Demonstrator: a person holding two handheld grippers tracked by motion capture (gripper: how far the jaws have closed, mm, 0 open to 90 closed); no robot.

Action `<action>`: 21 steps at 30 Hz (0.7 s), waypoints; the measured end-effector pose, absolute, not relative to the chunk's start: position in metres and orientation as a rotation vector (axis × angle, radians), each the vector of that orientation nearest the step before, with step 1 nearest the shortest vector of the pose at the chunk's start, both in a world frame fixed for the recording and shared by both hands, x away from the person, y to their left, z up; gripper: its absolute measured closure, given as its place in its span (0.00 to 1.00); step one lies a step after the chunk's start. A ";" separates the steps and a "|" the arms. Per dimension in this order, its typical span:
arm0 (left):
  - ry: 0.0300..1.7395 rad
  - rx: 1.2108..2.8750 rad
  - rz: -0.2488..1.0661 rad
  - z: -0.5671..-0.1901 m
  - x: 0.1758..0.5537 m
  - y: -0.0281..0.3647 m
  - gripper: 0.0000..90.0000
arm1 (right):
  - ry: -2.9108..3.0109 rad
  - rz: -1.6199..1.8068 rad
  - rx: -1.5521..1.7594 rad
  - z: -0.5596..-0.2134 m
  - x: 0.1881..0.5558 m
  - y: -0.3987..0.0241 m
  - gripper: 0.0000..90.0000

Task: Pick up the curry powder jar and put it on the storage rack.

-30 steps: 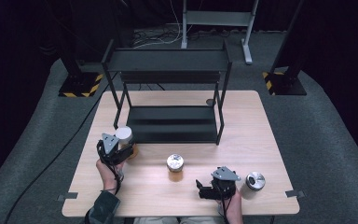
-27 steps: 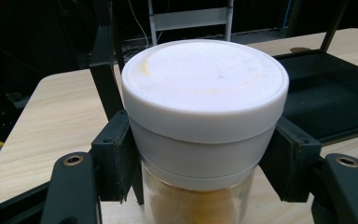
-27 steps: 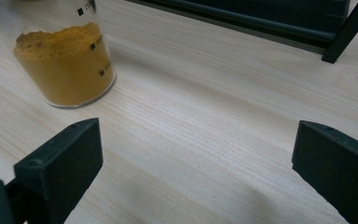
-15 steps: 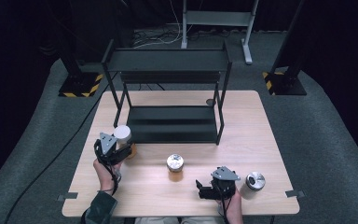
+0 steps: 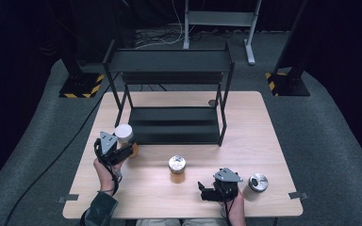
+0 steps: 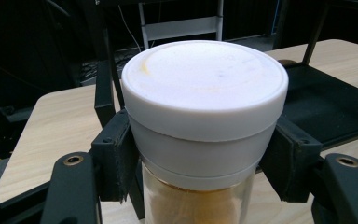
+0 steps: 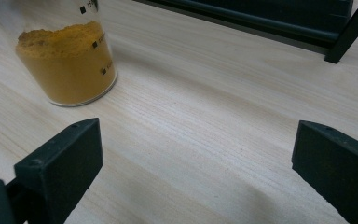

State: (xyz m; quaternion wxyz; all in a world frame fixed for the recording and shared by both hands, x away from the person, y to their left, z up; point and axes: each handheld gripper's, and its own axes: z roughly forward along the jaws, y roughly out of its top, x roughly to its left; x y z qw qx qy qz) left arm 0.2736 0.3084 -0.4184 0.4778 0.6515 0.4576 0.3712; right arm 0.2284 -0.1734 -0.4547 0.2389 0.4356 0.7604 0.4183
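White-lidded jar (image 6: 204,121) sits between the left gripper (image 5: 114,149) jaws, both pads pressed on the grey collar just under the lid: pinched. In the high view it is near the table's (image 5: 264,141) left side, just in front of the black rack's (image 5: 174,89) left front leg.

Right gripper (image 5: 215,189) is near the front edge, jaws spread wide over bare wood. A metal-capped jar (image 5: 256,184) stands just right of it. A third jar (image 7: 67,60) stands mid-table, well apart from both grippers, with open wood around it.

The held jar has clear glass with orange-yellow powder and a faint yellow smear on its lid.
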 end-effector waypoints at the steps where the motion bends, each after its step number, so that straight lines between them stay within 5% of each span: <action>1: 1.118 1.591 0.907 -0.418 0.274 0.308 0.38 | 2.082 1.145 1.193 -0.455 0.228 -0.173 0.01; 21: 1.076 1.603 0.904 -0.407 0.278 0.304 0.38 | 2.081 1.148 1.190 -0.455 0.228 -0.174 0.01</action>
